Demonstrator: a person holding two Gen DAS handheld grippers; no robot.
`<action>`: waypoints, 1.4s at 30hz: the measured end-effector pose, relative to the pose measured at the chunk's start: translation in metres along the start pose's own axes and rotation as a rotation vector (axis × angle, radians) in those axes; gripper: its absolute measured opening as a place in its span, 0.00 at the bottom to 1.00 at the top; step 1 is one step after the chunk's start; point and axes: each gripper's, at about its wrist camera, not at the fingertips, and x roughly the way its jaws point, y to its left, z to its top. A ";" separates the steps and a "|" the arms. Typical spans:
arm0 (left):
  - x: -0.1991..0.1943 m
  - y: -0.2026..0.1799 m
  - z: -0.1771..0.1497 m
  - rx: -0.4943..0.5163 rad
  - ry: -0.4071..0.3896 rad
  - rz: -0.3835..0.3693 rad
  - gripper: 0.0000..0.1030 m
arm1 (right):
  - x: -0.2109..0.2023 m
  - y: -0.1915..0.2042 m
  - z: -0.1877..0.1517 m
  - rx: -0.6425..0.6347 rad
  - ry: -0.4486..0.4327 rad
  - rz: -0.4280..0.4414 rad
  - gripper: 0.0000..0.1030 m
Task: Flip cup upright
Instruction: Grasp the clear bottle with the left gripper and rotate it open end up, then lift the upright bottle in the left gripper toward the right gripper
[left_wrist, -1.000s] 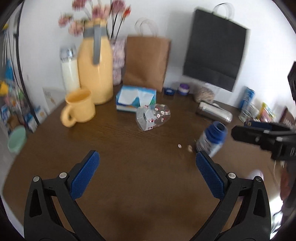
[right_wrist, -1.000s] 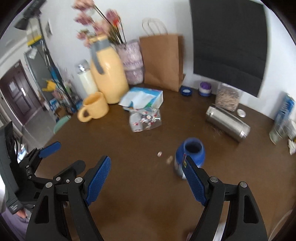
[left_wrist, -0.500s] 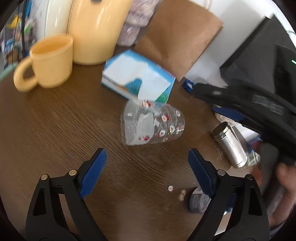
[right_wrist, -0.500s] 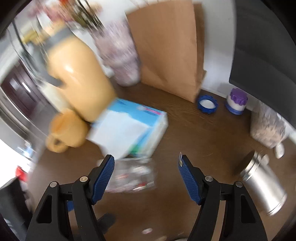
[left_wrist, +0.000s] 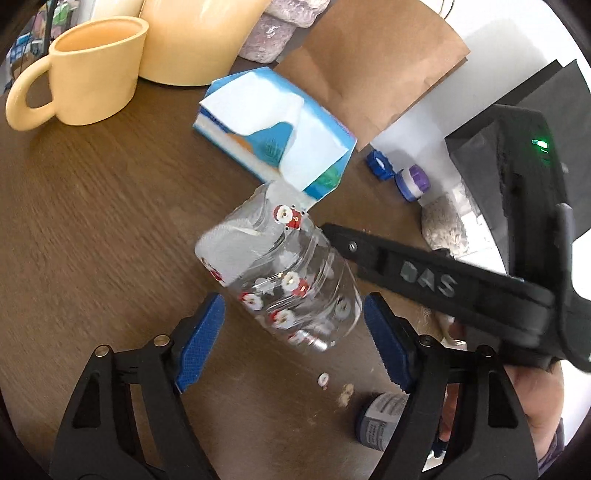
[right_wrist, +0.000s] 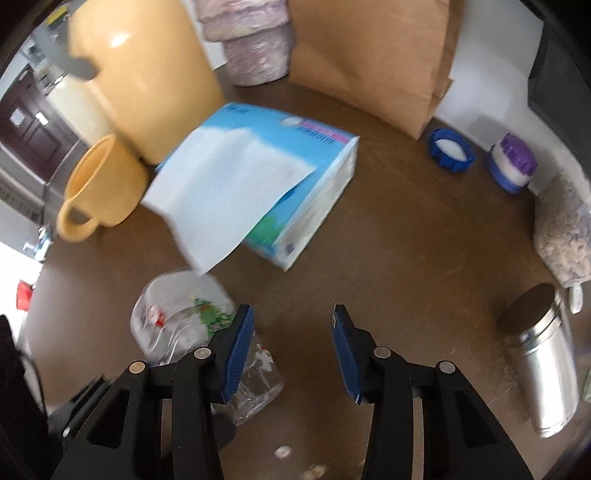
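Note:
A clear plastic cup (left_wrist: 280, 273) with Santa prints lies on its side on the dark wooden table (left_wrist: 96, 206). My left gripper (left_wrist: 293, 341) is open, its blue pads either side of the cup's near end without closing on it. In the right wrist view the cup (right_wrist: 177, 325) lies left of my right gripper (right_wrist: 291, 349), which is open and empty; its left finger (right_wrist: 236, 350) overlaps the cup's side. The right gripper's black body (left_wrist: 443, 284) reaches in from the right in the left wrist view.
A blue tissue box (right_wrist: 280, 184) sits just behind the cup. A yellow mug (left_wrist: 85, 70), a yellow thermos (right_wrist: 147, 74) and a brown paper bag (right_wrist: 369, 55) stand at the back. A steel canister (right_wrist: 543, 365) lies at right. A small jar (left_wrist: 384, 417) stands near my left gripper.
Both grippers have moved forward and closed in on the lying cup. The left gripper's pads now flank it; the right gripper has come in beside it.

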 end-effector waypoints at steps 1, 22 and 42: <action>0.000 0.001 -0.001 0.005 0.002 0.008 0.71 | -0.001 0.001 -0.005 0.010 0.003 0.024 0.46; -0.025 -0.004 -0.012 0.292 -0.130 0.043 0.58 | -0.077 0.043 -0.092 0.095 -0.432 -0.178 0.47; -0.103 0.035 -0.119 0.496 -0.176 0.059 0.58 | -0.109 0.111 -0.231 0.085 -0.624 -0.074 0.59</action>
